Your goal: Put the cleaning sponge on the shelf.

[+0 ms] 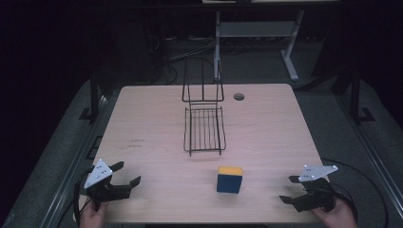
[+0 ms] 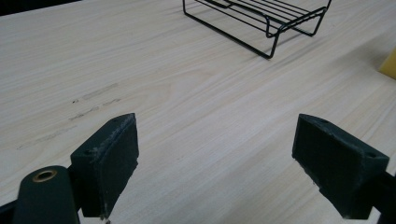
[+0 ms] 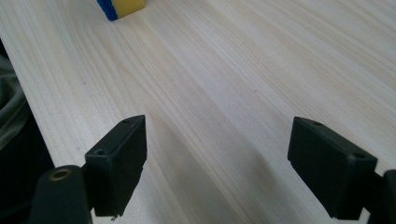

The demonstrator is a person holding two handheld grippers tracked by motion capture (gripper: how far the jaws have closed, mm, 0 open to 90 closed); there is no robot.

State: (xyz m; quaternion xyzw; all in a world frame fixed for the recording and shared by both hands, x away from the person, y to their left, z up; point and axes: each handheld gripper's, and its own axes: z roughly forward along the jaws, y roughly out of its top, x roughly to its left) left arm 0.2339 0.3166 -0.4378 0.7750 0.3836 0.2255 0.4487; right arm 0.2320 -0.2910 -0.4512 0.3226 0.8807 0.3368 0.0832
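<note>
Two tools hovering low over the tabletop, jaws spread wide, gripping nothing: left tool, right tool. Blue-and-yellow block sitting between them, nearer the right. Wire rack lying ahead of the left tool, legs plainer there.

The high view sits above the near edge, looking forward and down across the whole tabletop, taking in the dark floor beyond. Down low now: the left gripper view rides just above the wood, facing up and across toward the wire rack, whose near end sits at its top edge, with a sliver of the yellow-topped block at its right edge. The right gripper view skims the surface just as close, angled toward that same block at its top left. The high view shares both: rack at centre, block in front of it.
</note>
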